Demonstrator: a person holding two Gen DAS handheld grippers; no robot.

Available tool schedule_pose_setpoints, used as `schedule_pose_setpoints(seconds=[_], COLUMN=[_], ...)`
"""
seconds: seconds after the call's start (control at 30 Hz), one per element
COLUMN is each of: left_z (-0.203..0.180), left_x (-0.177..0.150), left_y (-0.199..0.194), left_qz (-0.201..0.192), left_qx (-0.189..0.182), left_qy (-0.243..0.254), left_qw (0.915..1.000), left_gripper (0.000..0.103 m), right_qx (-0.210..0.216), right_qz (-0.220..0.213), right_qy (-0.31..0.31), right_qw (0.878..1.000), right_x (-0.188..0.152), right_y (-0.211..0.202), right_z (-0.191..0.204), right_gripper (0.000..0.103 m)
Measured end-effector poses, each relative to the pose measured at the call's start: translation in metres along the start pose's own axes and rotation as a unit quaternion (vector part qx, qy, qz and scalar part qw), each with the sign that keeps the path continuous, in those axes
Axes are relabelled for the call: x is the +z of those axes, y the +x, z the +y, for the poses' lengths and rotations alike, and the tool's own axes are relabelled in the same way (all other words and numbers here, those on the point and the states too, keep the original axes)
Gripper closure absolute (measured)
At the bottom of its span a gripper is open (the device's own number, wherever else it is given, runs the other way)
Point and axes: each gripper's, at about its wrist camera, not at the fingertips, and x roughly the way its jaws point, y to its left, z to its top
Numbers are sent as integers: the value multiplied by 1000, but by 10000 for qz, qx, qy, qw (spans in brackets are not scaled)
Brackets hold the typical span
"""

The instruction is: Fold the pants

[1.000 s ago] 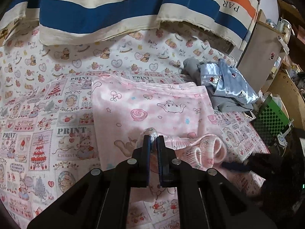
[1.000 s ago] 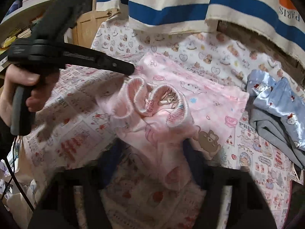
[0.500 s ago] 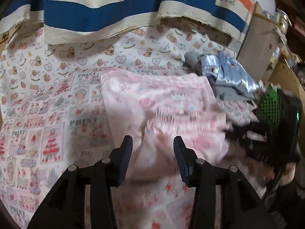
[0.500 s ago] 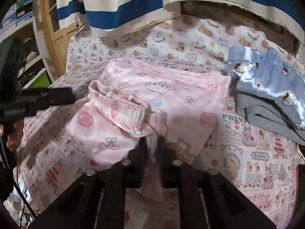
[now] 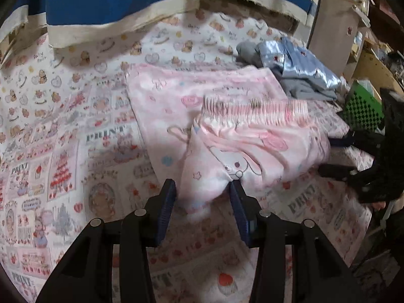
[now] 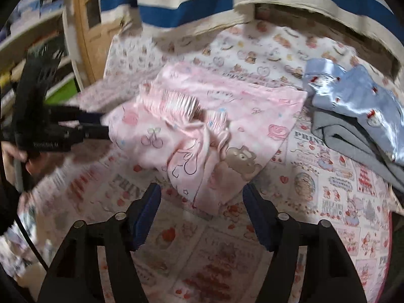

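Note:
Pink printed pants [image 5: 242, 146] lie on the patterned bed sheet [image 5: 50, 151], their ribbed waistband [image 5: 252, 108] folded over onto the legs. My left gripper [image 5: 202, 186] is open, with the near fold of the pants lying loose between its fingers. In the right wrist view the same pants [image 6: 202, 116] lie crumpled, and my right gripper [image 6: 202, 189] has its jaws opening, a corner of the fabric between them but not pressed. Each gripper shows in the other's view: the right gripper [image 5: 330, 155] at the pants' right edge, the left gripper [image 6: 101, 125] at their left edge, held by a hand.
A blue satin garment [image 6: 353, 96] lies on a grey one [image 6: 353, 146] at the back right of the bed. A striped cloth [image 5: 126, 0] hangs over the far edge. A green checkered board [image 5: 363, 108] and shelves stand right, a wooden door [image 6: 83, 25] left.
Both grippers were shut on the raised waistband and have opened and let it go. The waistband has dropped onto the pants, and both grippers have drawn back slightly.

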Motion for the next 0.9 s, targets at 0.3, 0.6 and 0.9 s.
schedule_pose_setpoints(seconds=[0.3,0.6,0.9], left_z=[-6,-32,-43], left_x=[3,-43,-80], left_y=[-22,-87,-89], left_qz=[-137,-404,-226], left_qx=[-6,-200,-115], left_qy=[25,117,-51], left_qw=[9999,9989,9997], left_gripper=[100,100,97], right_qx=[334,788,658], right_qz=[-107,-55,-32], right_qy=[182,46,271], right_qw=[9992,9969,9975], right_x=[3,-43,-62], right_y=[-8,-62,-68], right_z=[-2,18,25], right_gripper=[96,97,72])
